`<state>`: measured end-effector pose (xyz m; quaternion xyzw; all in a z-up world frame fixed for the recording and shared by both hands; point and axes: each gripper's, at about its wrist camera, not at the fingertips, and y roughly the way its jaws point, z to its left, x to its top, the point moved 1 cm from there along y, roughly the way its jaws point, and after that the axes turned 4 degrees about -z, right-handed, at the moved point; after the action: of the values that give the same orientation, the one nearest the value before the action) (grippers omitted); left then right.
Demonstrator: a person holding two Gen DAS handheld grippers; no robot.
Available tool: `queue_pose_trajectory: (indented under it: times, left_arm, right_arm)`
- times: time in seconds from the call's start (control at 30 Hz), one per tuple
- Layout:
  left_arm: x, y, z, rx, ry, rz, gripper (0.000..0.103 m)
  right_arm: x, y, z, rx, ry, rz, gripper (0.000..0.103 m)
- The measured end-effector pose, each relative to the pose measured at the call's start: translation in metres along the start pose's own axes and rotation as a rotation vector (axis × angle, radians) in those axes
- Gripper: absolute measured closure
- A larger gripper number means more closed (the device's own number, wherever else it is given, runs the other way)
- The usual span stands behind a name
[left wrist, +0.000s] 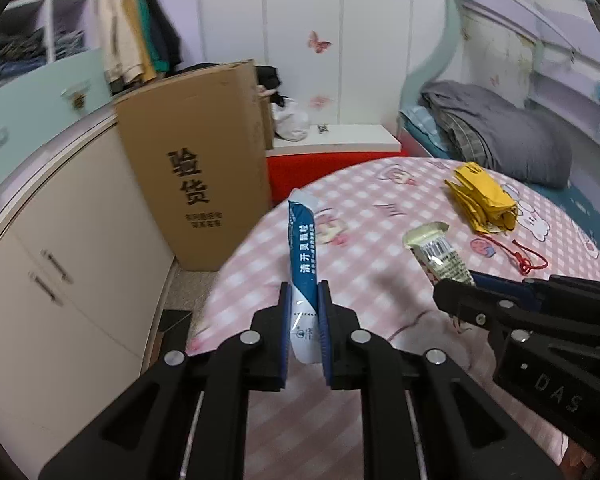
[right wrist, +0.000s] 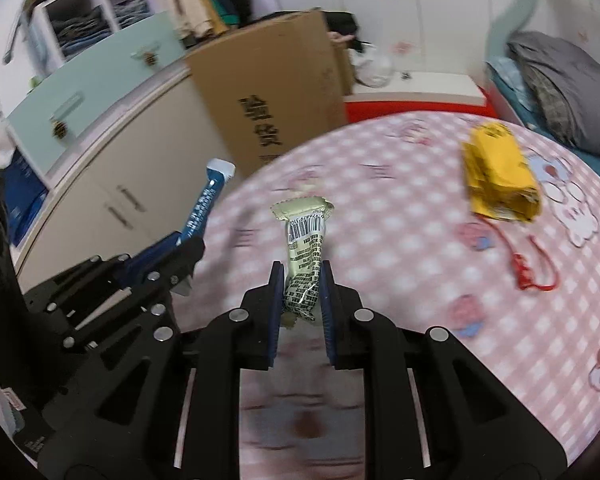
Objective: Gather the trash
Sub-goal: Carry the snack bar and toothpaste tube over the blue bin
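The left tongs (left wrist: 304, 316) are clamped on a blue sachet (left wrist: 302, 248) that stands upright between the pads, and the right tongs (right wrist: 300, 300) pinch a pale snack wrapper (right wrist: 303, 256) the same way, both lifted over the pink checked table (left wrist: 364, 208). What is left is the yellow wrapper (right wrist: 500, 172), lying far and to the right with its long axis running away from the tongs; the right hand looks nearer to it, though both are full

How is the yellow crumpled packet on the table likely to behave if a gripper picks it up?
The yellow packet looks creased and folded flat, so it is probably light and floppy and may sag or unfold. Its red string trails loose on the tablecloth and would likely dangle or drag behind.
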<state>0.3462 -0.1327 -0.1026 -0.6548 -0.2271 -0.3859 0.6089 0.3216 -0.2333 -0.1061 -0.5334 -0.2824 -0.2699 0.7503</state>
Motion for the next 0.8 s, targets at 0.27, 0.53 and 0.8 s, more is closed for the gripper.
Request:
queue_pose_trajectory:
  times: [0.27, 0.53, 0.8]
  left_arm:
    - [-0.037, -0.041, 0.098, 0.053, -0.164, -0.003, 0.091]
    - [-0.093, -0.053, 0.203, 0.156, -0.330, 0.061, 0.091]
    - [-0.142, -0.016, 0.267, 0.186, -0.444, 0.203, 0.081]
  right_arm:
    - [-0.018, 0.014, 0.099, 0.123, -0.100, 0.033, 0.085]
    - [-0.047, 0.068, 0.194, 0.202, -0.199, 0.117, 0.085]
    - [-0.075, 0.133, 0.231, 0.198, -0.208, 0.204, 0.085]
